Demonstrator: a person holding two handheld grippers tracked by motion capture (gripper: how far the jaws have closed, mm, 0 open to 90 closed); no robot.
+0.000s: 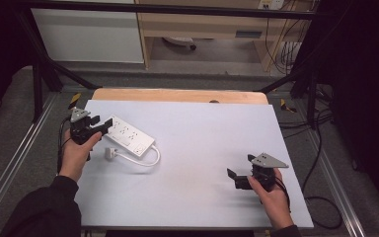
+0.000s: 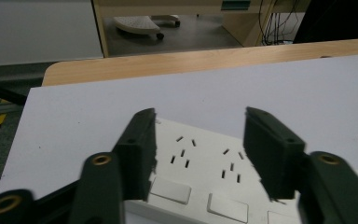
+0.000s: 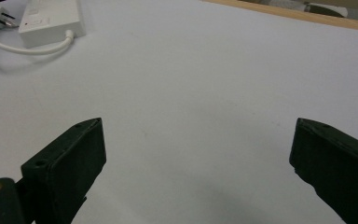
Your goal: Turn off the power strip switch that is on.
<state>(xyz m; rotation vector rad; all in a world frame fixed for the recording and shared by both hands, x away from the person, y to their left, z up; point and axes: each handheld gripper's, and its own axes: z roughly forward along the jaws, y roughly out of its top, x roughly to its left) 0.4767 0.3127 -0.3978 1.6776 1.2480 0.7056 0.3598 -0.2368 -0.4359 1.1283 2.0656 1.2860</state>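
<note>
**White power strip caught between the left jaws, not yet lifted**

White plastic, with rows of sockets and rocker switches, the power strip (image 1: 127, 135) lies flat on the pale sheet (image 1: 202, 148) that covers the bench, near the sheet's left edge and toward its far left corner. Its white cord (image 1: 140, 159) loops back toward the near side and ends in a plug (image 1: 110, 152) lying just beside the strip.

The left gripper (image 1: 100, 125) sits at the strip's left end. In the left gripper view its two black jaws straddle the strip's width, one on each long side, half closed, with the socket face between them. Both appear to sit at the strip's edges; whether the pads already press hard enough to hold it I cannot tell for sure, but it reads as a grip being taken.

The right gripper (image 1: 233, 177) rests near the near right corner of the sheet, well apart from the strip. Its jaws stand wide and hold nothing; bare sheet lies between them.

My judgement: reaching and lining up are done, and the grasp is at or near contact. The strip lies flat, so lifting or moving it remains, and the right hand has no part in it yet. The plug lies loose and unplugged.
</note>
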